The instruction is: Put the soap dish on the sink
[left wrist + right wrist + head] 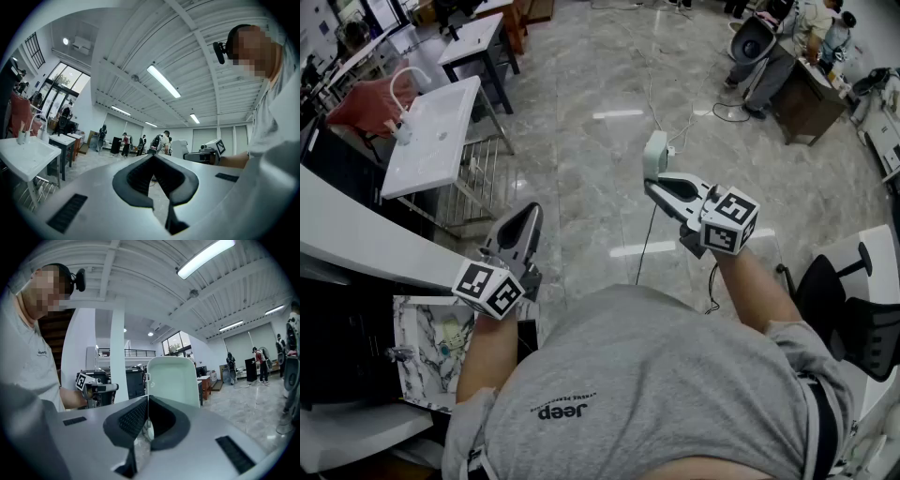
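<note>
A pale green soap dish [655, 155] [172, 380] stands upright in the air over the floor, with my right gripper [653, 184] [147, 398] shut on its lower edge. The white sink [431, 136] [23, 154], with its curved tap [408, 80], stands on a metal frame far off to the upper left. My left gripper [525, 214] [152, 157] is shut with nothing between its pads, level, and to the left of the right gripper. The left gripper view also catches the soap dish [179, 149] and the right gripper's marker cube [216, 146].
A curved white counter [356, 234] runs along the left, with a marble-patterned tray [417, 323] below it. Dark tables [478, 42] stand beyond the sink. A cable [649, 234] lies on the marble floor. People stand at a desk [802, 98] at the back right. An office chair [853, 309] is at right.
</note>
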`<action>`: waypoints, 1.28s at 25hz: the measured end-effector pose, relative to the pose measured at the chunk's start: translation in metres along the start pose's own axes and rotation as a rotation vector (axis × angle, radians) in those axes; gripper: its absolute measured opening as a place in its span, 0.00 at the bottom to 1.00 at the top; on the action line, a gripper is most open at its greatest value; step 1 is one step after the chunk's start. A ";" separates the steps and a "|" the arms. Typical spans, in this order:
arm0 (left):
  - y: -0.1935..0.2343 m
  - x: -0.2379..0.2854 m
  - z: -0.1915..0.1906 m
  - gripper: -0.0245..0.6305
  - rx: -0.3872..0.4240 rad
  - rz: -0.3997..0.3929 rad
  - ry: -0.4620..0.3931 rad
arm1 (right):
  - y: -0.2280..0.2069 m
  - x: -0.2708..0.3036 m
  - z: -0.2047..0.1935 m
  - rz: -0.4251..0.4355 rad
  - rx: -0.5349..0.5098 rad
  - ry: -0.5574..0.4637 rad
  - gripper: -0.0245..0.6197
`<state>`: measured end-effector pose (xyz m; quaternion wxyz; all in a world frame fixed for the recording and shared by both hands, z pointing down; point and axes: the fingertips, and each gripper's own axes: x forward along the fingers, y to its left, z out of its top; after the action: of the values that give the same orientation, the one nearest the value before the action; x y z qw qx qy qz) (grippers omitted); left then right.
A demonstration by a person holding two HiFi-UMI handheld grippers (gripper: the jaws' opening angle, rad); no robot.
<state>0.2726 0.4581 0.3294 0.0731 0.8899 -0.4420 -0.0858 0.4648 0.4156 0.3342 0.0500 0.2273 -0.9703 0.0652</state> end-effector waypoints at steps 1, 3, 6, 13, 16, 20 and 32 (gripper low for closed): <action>0.000 0.001 0.000 0.06 0.001 0.000 0.000 | -0.001 0.000 0.000 0.001 -0.001 -0.001 0.14; 0.000 0.002 0.000 0.06 0.002 0.001 0.000 | -0.002 0.000 0.000 0.003 -0.001 -0.004 0.14; -0.002 0.007 0.000 0.06 0.003 0.000 0.002 | -0.005 -0.002 0.002 0.006 0.001 -0.007 0.14; -0.013 0.025 0.001 0.06 0.010 0.000 0.008 | -0.018 -0.013 0.005 0.030 0.017 -0.004 0.14; -0.022 0.034 0.001 0.06 0.014 0.005 0.010 | -0.025 -0.024 0.006 0.042 0.026 -0.018 0.14; -0.038 0.051 -0.003 0.06 0.021 0.013 0.013 | -0.038 -0.043 0.006 0.049 0.016 -0.028 0.14; -0.073 0.110 -0.021 0.06 0.006 0.043 0.018 | -0.095 -0.096 0.000 0.052 0.001 -0.012 0.14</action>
<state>0.3986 0.4154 0.3250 0.0762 0.8811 -0.4606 -0.0748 0.5925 0.3730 0.3324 0.0422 0.2023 -0.9762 0.0654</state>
